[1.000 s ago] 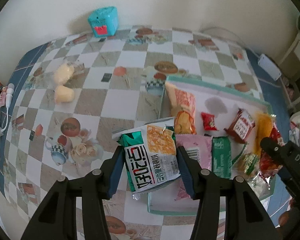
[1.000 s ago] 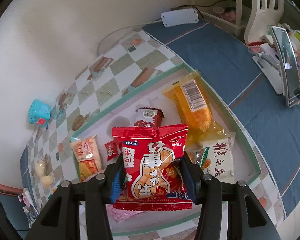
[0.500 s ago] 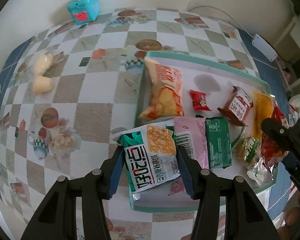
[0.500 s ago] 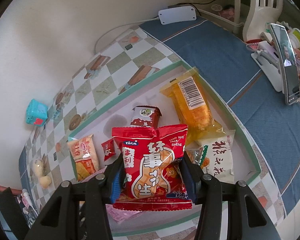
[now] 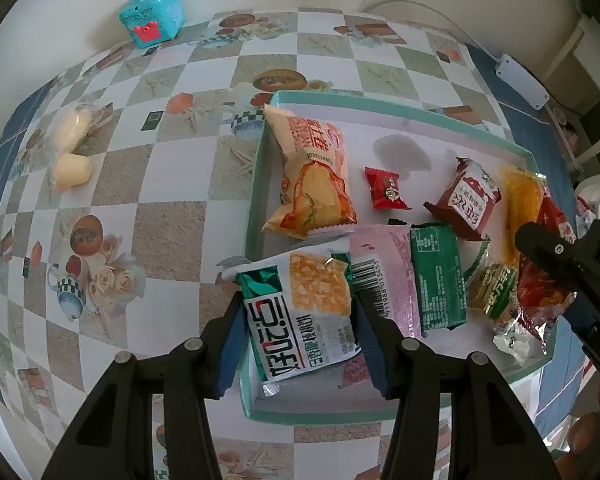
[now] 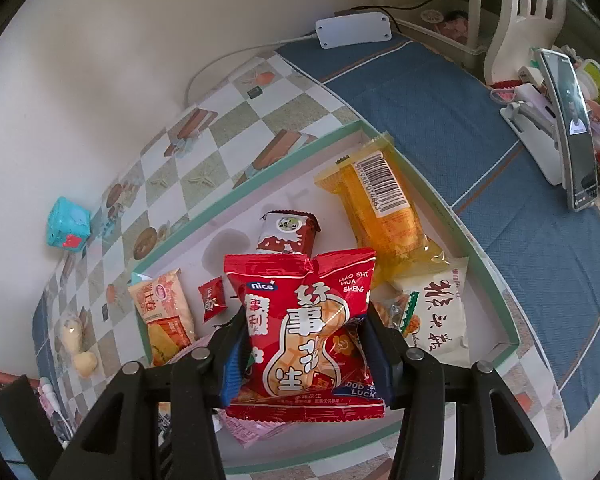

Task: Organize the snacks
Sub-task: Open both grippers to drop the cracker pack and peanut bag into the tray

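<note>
The left gripper (image 5: 300, 316) is clamped on a white-and-green snack packet (image 5: 304, 312), its blue pads pressing the packet's two side edges so it hangs flat and face-up over the near-left corner of the teal-rimmed tray (image 5: 260, 152), at about 6 o'clock in the left wrist view; that grip suits laying it down in the bare strip beside the pink packet (image 5: 384, 280). The right gripper (image 6: 306, 344) pinches a red peanut bag (image 6: 308, 328) in the same way, held above the tray's near side at 6 o'clock in the right wrist view, probably for a slot among the packets there. Already lying in the tray are an orange chip bag (image 5: 312, 176) at the left, a small red candy (image 5: 386, 188), a dark red wrapper (image 5: 466, 200), a green bar (image 5: 436, 276), a yellow packet (image 6: 380, 204) at 1 o'clock and a cream packet (image 6: 436, 312) at 3 o'clock. The tray sits on a checkered tablecloth (image 5: 160, 208) printed with teapots and fruit, which meets a blue cloth (image 6: 480, 128) toward 2 o'clock. Two pale wrapped buns (image 5: 72, 152) lie out at 9 o'clock, still outside the tray. A teal box (image 5: 153, 25) stands against the white wall at 11 o'clock, a white power strip (image 6: 354, 29) lies by the wall at 12 o'clock, and a phone on a stand (image 6: 568, 128) sits at 2 o'clock.
</note>
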The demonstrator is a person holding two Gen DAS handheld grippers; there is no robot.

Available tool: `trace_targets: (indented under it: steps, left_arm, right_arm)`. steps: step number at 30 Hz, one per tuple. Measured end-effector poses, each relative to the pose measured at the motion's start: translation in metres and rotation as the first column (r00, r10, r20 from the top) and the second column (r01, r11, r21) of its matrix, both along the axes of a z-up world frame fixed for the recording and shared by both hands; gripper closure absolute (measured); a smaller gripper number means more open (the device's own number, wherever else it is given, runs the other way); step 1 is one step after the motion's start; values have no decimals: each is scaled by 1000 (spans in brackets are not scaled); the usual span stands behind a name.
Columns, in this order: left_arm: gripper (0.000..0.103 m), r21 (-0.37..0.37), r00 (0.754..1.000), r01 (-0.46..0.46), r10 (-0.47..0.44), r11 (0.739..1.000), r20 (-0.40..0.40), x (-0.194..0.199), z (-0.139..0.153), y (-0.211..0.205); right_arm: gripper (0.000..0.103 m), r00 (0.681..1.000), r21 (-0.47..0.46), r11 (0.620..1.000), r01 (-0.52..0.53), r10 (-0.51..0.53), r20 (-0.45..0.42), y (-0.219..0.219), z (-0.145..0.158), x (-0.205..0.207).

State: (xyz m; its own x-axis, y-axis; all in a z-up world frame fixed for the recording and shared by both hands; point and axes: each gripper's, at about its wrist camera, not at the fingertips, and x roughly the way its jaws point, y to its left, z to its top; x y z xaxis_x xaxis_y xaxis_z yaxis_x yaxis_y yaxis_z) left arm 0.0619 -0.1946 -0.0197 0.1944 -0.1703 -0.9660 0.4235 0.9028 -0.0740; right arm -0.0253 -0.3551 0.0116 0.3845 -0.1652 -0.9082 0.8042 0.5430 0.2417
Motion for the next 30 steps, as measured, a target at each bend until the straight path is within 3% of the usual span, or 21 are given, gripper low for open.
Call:
trace_targets:
  steps: [4, 7, 13, 15, 19, 23, 25, 26, 30]
  left_arm:
    - [49, -6, 1000, 12, -12, 1000, -4, -1, 0, -2]
    - [49, -18, 1000, 8, -9, 1000, -19, 0, -1, -1]
    - [48, -28, 999, -16, 15, 999, -38, 0, -6, 1]
    - [42, -24, 999, -21, 20, 999, -38, 0, -7, 1]
    - [40, -35, 999, -29, 27, 999, -46, -1, -9, 2]
    - [31, -58, 998, -31, 27, 998, -56, -3, -9, 2]
    - [17, -52, 999, -28, 26, 998, -41, -4, -7, 1]
    - [5, -42, 999, -31, 30, 999, -21, -5, -5, 0]
    - [4, -68, 999, -44, 44, 997, -5, -2, 3, 4]
  right_arm:
    - [45, 1000, 2, 1000, 6, -6, -9, 0, -1, 0]
    - [35, 1000, -2, 1000, 10, -10, -13, -1, -1, 0]
    - [31, 999, -5, 1000, 17, -17, -27, -1, -2, 0]
    - [24, 999, -8, 1000, 19, -19, -30, -1, -2, 0]
    - [23, 999, -16, 1000, 18, -18, -44, -1, -2, 1]
    - [8, 999, -19, 1000, 15, -16, -46, 0, -2, 3]
    - [4, 999, -24, 1000, 14, -15, -44, 0, -2, 3]
    - [3, 999, -27, 1000, 13, -14, -41, 1, -1, 3]
    - [0, 999, -30, 1000, 8, -9, -35, 2, 1, 3]
